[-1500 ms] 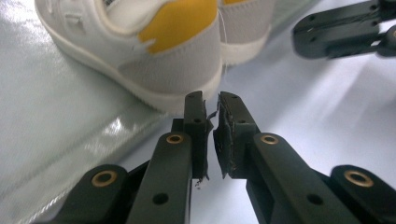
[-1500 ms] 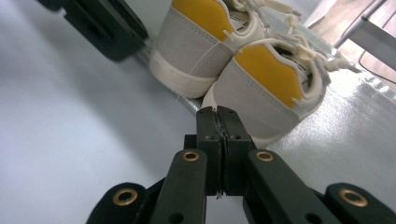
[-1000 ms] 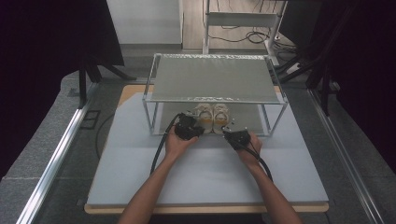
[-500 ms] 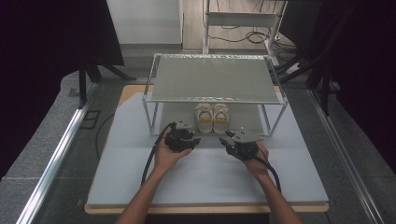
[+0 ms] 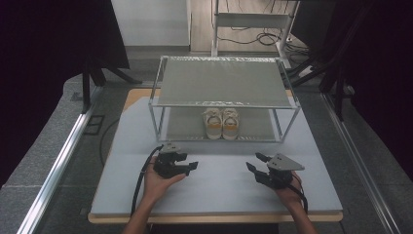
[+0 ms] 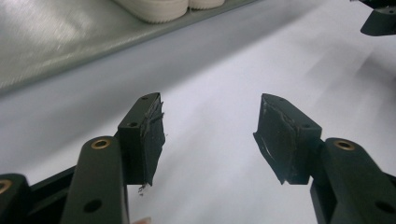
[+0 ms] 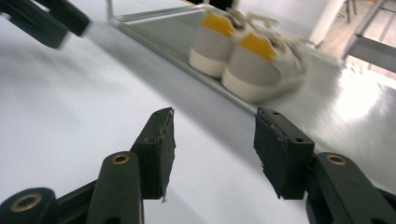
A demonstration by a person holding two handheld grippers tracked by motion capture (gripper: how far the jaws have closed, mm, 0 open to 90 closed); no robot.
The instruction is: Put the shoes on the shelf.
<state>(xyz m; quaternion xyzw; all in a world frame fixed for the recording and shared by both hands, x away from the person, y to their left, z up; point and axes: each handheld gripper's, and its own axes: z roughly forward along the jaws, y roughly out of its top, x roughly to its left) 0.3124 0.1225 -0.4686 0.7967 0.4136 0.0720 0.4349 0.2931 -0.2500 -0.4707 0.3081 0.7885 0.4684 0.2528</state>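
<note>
A pair of white sneakers [image 5: 221,124] with orange heel tabs stands side by side on the lower shelf of a metal rack [image 5: 224,104], heels toward me. The sneakers [image 7: 247,51] show ahead in the right gripper view, and their soles [image 6: 159,5] at the top of the left gripper view. My left gripper [image 5: 189,161] hovers over the white mat, well in front of the rack. Its jaws [image 6: 211,100] have just been opening and hold nothing. My right gripper [image 5: 253,161] sits to the right at the same distance. It has also just been opening, with nothing between its jaws [image 7: 215,116].
The rack's top shelf [image 5: 221,80] overhangs the sneakers. The white mat [image 5: 219,192] spreads from the rack to the table's front edge. Each gripper view catches the other gripper [image 6: 379,19] [image 7: 44,21]. Dark curtains and aluminium rails flank the table.
Both hands have drawn back from the sneakers toward the table's front edge and moved apart. Both sets of jaws went from nearly shut to open. The sneakers stay on the lower shelf.
</note>
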